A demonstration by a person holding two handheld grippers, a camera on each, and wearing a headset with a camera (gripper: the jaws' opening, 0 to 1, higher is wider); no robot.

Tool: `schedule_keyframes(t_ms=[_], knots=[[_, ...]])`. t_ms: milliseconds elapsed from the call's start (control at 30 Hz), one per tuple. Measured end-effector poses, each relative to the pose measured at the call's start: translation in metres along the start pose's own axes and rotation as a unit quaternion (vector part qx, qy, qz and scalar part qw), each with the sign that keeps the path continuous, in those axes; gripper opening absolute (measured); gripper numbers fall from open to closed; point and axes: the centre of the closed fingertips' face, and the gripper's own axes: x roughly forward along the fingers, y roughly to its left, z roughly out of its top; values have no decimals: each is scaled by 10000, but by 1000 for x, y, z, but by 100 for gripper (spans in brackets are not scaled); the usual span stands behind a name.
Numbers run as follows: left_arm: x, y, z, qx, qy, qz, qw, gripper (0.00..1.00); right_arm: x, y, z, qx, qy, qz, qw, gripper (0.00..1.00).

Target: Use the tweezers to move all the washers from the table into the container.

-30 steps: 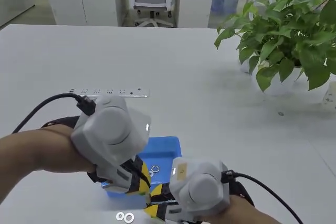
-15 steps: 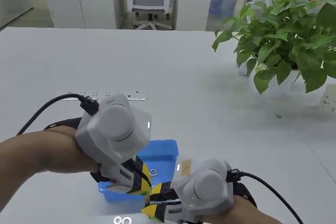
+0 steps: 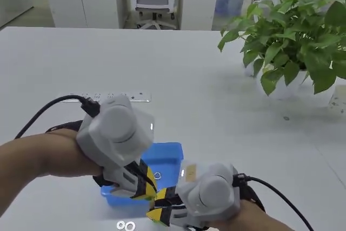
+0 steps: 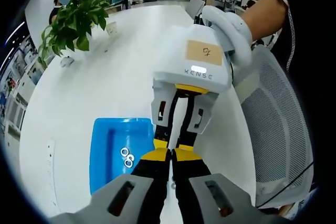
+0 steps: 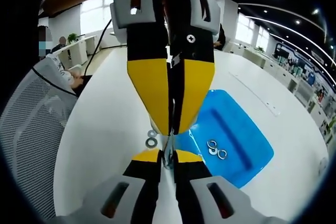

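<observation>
container (image 3: 166, 152): blue, two washers (image 5: 216, 150) inside
table (image 3: 216, 106): two loose washers (image 3: 127, 224) just beside it
right gripper (image 5: 168, 159): clamped on tweezers (image 5: 169, 149)
left gripper (image 4: 171, 156): jaws together, meeting the right's

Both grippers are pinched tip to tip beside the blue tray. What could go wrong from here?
1. The left gripper and right gripper both clamp the thin tweezers; a careless release could let them slip or twist.
2. Two washers lie on the table near the tips; dropped tweezers might scatter them away from the container.
</observation>
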Motion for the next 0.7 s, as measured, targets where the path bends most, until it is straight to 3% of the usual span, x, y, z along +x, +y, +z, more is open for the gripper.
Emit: schedule_keyframes(t_ms=[700], knots=[[-4,-4,1,128,47,24,9999,6,-4,5,3,-42,71,22,10000,9]])
